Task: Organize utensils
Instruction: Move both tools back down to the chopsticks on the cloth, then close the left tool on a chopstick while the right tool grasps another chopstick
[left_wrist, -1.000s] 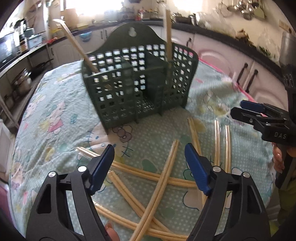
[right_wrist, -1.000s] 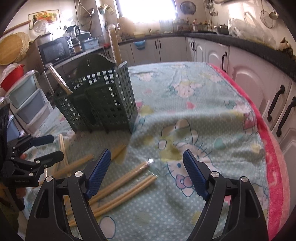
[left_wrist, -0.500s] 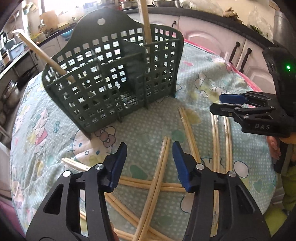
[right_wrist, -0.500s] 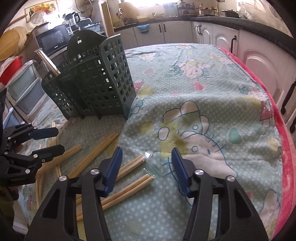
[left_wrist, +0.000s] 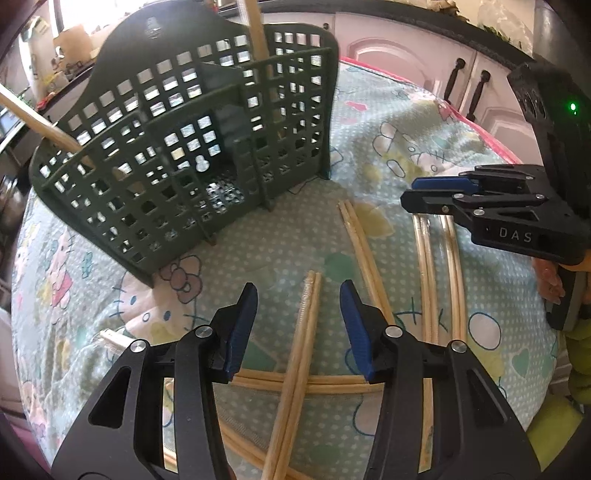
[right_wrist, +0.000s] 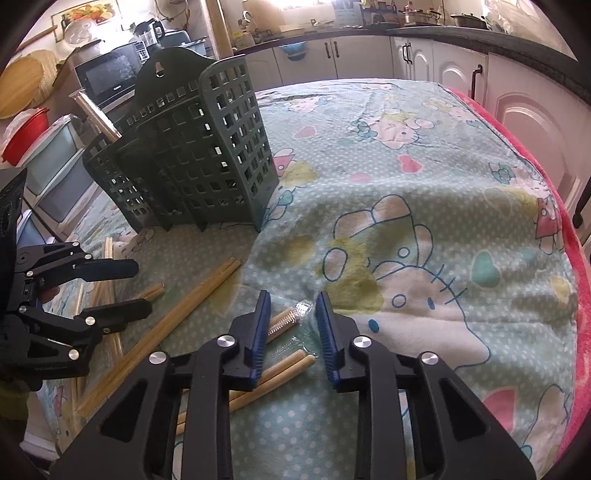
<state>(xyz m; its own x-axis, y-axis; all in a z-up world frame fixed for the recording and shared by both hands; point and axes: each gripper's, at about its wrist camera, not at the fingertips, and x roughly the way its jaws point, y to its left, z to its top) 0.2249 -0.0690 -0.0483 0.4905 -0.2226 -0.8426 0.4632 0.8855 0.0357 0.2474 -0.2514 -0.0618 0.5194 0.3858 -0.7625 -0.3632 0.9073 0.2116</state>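
- Chopstick pairs, pale bamboo in clear plastic sleeves (left_wrist: 295, 369), mostly not sorted yet: several pairs lie scattered and crossed on the desk in front of the dark green perforated plastic utensil caddy (left_wrist: 192, 147).
- Done so far, judging by the layout: only two sticks stand in the caddy, one upright in the far right compartment (left_wrist: 256, 37), one leaning out at the left end (left_wrist: 33, 123). I'd put the job at an early stage.
- Left: at least five or six pairs on the cloth, some stacked over others, so the top ones need lifting first.
- Left hand-held gripper (left_wrist: 298, 321): jaws closing, roughly half open, straddling the tip end of one pair; pads not touching it yet.
- Right hand-held gripper (right_wrist: 291, 328): jaws closing, narrow gap, over the crinkled sleeve end of another pair (right_wrist: 291, 314); no contact visible, nothing held.
- Materials:
  - Chopsticks: thin, round, smooth, slightly tapered; sleeves glossy and likely slippery.
  - Caddy: rigid square-grid lattice, divided compartments, arched back with a hanging hole, stands on short feet.
  - Desk is covered in a soft mint dotted cartoon-cat cloth (right_wrist: 424, 184) with a pink edge, wrinkled in places; sticks could roll or sink into it.
  - Gripper bodies are black plastic, pads blue and ribbed.
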